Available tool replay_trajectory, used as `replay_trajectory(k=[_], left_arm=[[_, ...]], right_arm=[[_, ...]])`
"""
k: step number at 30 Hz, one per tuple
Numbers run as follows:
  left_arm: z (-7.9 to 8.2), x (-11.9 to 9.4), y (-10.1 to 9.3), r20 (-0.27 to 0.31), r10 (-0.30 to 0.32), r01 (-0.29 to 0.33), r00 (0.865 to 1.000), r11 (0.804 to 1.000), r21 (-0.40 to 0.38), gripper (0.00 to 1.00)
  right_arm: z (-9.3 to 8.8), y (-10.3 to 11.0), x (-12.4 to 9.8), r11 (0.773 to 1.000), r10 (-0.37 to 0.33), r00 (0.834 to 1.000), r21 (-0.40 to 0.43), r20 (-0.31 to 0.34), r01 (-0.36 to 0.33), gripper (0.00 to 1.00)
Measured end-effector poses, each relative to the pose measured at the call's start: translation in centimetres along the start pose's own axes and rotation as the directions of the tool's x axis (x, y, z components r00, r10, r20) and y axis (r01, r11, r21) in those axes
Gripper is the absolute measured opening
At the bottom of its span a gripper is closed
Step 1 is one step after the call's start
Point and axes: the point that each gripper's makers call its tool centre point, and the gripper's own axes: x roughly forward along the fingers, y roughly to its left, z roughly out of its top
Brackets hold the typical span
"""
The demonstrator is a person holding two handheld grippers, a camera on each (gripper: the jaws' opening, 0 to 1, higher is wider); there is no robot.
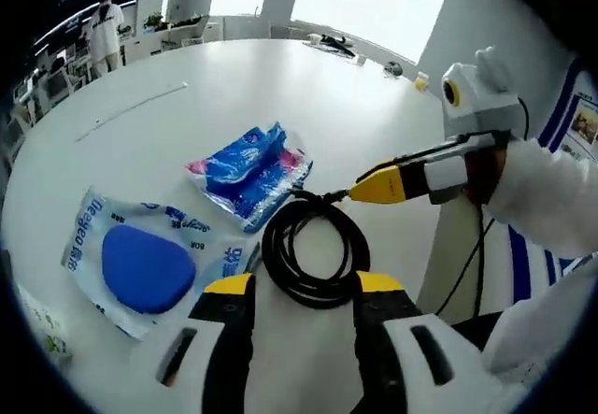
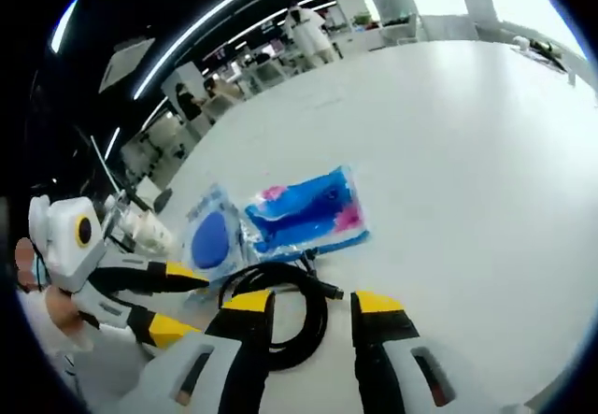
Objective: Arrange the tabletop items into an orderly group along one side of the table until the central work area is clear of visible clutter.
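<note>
Both my grippers are spread wide: the left gripper [image 1: 302, 288] straddles the coiled black cable [image 1: 313, 250], and the right gripper [image 2: 314, 304] sits just beside it. I count one cable and two packets, a blue-pink crinkled packet [image 1: 250, 171] and a clear packet with a blue pad [image 1: 140, 260], clustered near me on the white table [image 1: 280, 87], which lies bare beyond.

White round table [image 1: 374, 106] bears a coiled black cable [image 1: 313, 250]; two blue packets [image 1: 140, 260] [image 1: 252, 171].
</note>
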Motion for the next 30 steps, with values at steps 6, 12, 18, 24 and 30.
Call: replay_trajectory(k=[6, 12, 18, 24, 30], left_arm=[[1.7, -2.6, 1.3, 0.13, 0.028, -0.026, 0.991, 1.0, -0.016, 0.67], [1.4, -4.3, 3.9, 0.174, 0.093, -0.088, 0.98, 0.995, -0.039, 0.99], [0.8, -5.9, 6.0, 0.176, 0.144, -0.133, 0.974, 0.988, -0.077, 1.0], [0.5, -6.2, 6.8, 0.175, 0.164, -0.151, 0.971, 0.985, -0.086, 1.0], [0.5, -6.6, 8.0, 0.184, 0.187, -0.172, 0.965, 0.981, -0.094, 1.0]], right_arm=[[0.5, 2.1, -0.3, 0.997, 0.059, 0.996, 0.05, 0.072, -0.063, 0.61], [0.0, 3.2, -0.2, 0.993, 0.07, 0.994, 0.087, 0.087, -0.078, 0.88], [-0.3, 4.0, -0.2, 0.99, 0.087, 0.993, 0.1, 0.076, -0.095, 0.98], [-0.5, 4.6, -0.2, 0.99, 0.095, 0.994, 0.094, 0.062, -0.101, 0.97], [-0.7, 5.1, -0.2, 0.99, 0.106, 0.993, 0.088, 0.043, -0.109, 0.96]])
